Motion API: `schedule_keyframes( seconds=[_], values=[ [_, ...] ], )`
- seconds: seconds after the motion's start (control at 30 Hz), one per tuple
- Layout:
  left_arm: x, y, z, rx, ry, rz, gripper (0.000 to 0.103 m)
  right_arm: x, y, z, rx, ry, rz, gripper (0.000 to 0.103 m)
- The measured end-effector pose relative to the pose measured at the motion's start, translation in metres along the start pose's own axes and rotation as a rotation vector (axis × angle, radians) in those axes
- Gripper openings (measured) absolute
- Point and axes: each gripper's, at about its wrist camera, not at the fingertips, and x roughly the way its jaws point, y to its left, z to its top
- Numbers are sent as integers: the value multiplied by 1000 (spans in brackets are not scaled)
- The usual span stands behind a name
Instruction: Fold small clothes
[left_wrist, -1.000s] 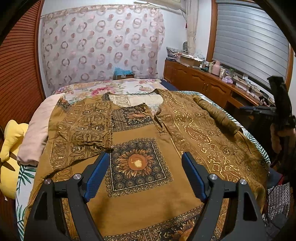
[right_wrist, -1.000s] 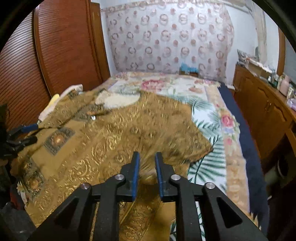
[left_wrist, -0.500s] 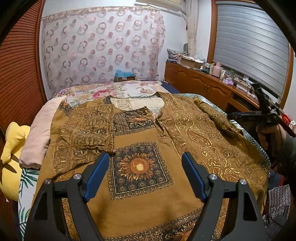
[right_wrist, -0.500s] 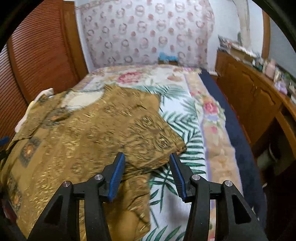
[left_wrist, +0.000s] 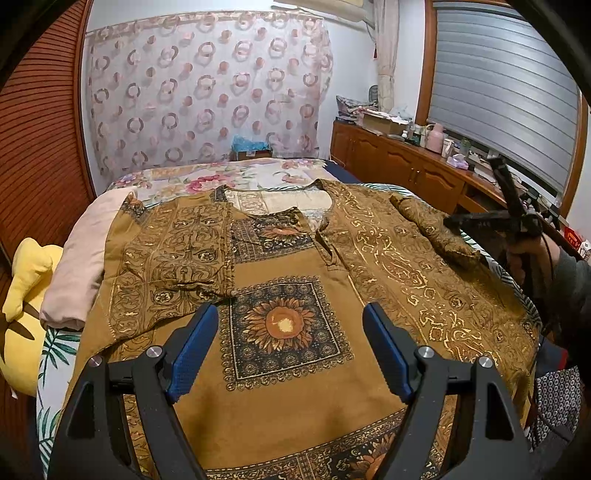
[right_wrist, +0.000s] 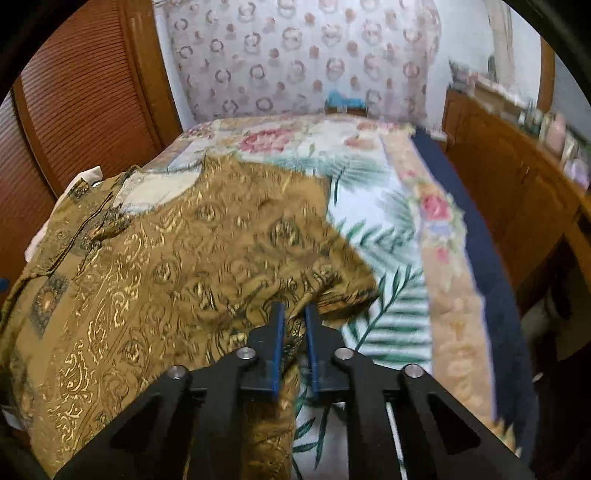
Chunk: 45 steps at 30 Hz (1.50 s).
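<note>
A brown shirt (left_wrist: 295, 387) with gold print and a sunflower square lies flat on the bed, front up. Its left sleeve (left_wrist: 173, 251) is folded over the chest. My left gripper (left_wrist: 290, 310) hovers open just above the shirt's front, nothing between its fingers. In the right wrist view my right gripper (right_wrist: 294, 308) is closing its jaws on the rumpled edge of the right sleeve (right_wrist: 325, 280), with cloth pinched between the blue pads. The left wrist view shows the same right gripper (left_wrist: 448, 221) at the sleeve (left_wrist: 428, 225), held by a hand (left_wrist: 524, 254).
The flowered, leaf-print bedsheet (right_wrist: 388, 229) lies bare to the right of the shirt. A yellow plush toy (left_wrist: 26, 295) and a pink folded blanket (left_wrist: 81, 258) sit at the bed's left edge. A cluttered wooden cabinet (left_wrist: 406, 166) runs along the right wall.
My right gripper opened wide, moved down and right to the right sleeve's edge, then closed on the cloth. The left gripper has stayed still and open.
</note>
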Motion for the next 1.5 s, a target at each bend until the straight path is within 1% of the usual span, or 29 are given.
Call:
schedule_keyframes(
  seconds=[0.07,0.17,0.3,0.4,0.53,0.6,0.67,0.7,0.73,0.77,0.8,0.87,1.0,1.1,1.17,1.2,1.23,1.33,1.4,1.5],
  values=[
    [1,2,-1,-3,-1,1,81,-6,9,8,-22,-20,17,6],
    [2,4,-2,-6,0,2,81,-12,29,16,-70,-43,22,6],
    [2,5,-2,-4,3,4,81,-19,63,28,-123,-78,76,6],
    [2,6,-3,-5,3,6,81,-24,86,32,-160,-93,118,6],
    [2,7,-5,-5,2,8,81,-32,93,24,-174,-108,176,6],
    [2,9,-5,-7,4,10,81,-40,96,22,-182,-128,198,12],
    [1,11,-6,-9,3,10,81,-50,90,19,-196,-141,199,28],
    [1,11,-6,-10,1,10,81,-53,88,18,-202,-144,190,33],
    [1,11,-6,-11,0,11,81,-57,84,16,-202,-150,180,43],
    [1,11,-6,-13,-2,9,81,-60,77,14,-195,-155,176,47],
    [1,11,-6,-14,-2,9,81,-60,69,12,-183,-158,166,47],
    [1,10,-6,-13,-3,8,81,-58,61,7,-158,-149,125,47],
    [1,9,-6,-12,-1,5,81,-29,35,-8,-107,-51,74,47],
    [2,7,-7,-13,3,3,81,-4,28,-22,-97,20,68,47],
    [3,7,-8,-12,8,5,81,9,29,-27,-97,52,67,47],
    [4,7,-8,-12,10,6,81,14,30,-29,-97,64,68,42],
    [4,7,-8,-11,12,8,81,19,32,-29,-100,70,81,30],
    [4,11,-9,-15,13,15,81,21,40,-29,-110,50,128,18],
    [4,15,-9,-24,10,24,81,14,48,-24,-118,15,196,17],
    [5,20,-8,-35,9,31,81,8,62,-23,-146,-1,233,18]
  ],
)
